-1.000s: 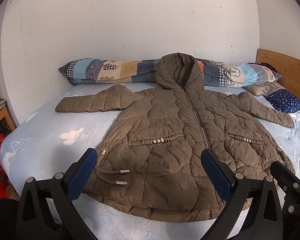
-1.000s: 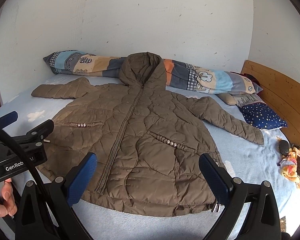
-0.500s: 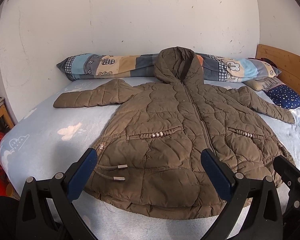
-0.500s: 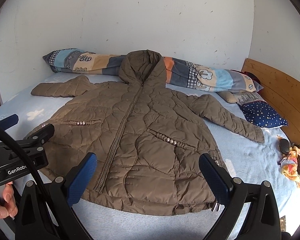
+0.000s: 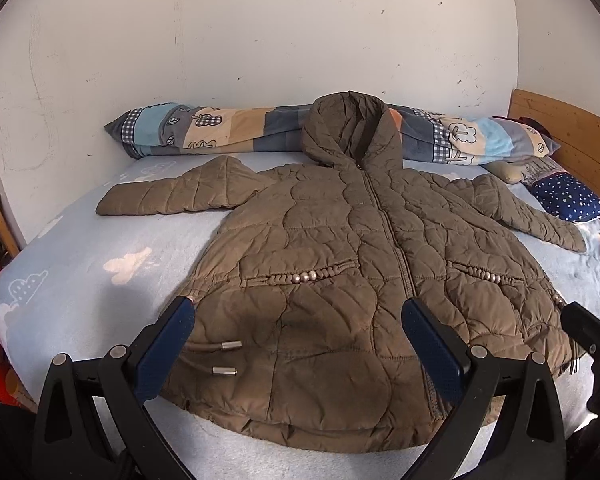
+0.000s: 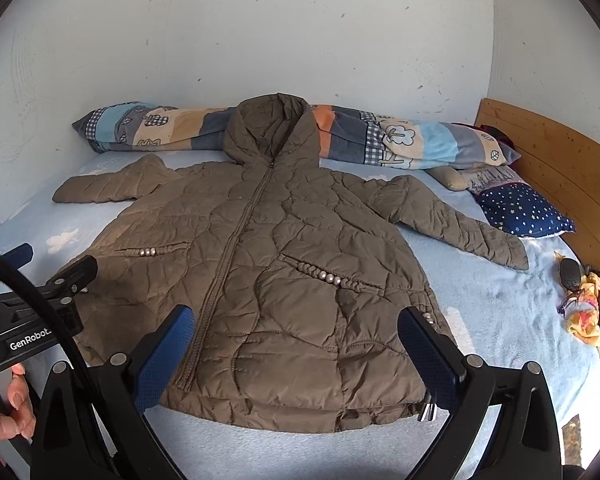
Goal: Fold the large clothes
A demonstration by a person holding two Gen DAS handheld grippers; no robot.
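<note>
Folding had not begun: the jacket (image 5: 364, 280) lay flat, apparently zipped, sleeves spread. My left claw (image 5: 298, 344) and right claw (image 6: 296, 344) gaped wide, empty.

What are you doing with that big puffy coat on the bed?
A person is about to fold the brown hooded coat. It lies flat on the blue bed sheet, zipped up, front side up, sleeves spread out, with its hood against the rolled patchwork blanket. The person holds a tool in each hand: the left tool and right tool are both open, near the coat's bottom hem, holding nothing. No fold has been made yet.
</note>
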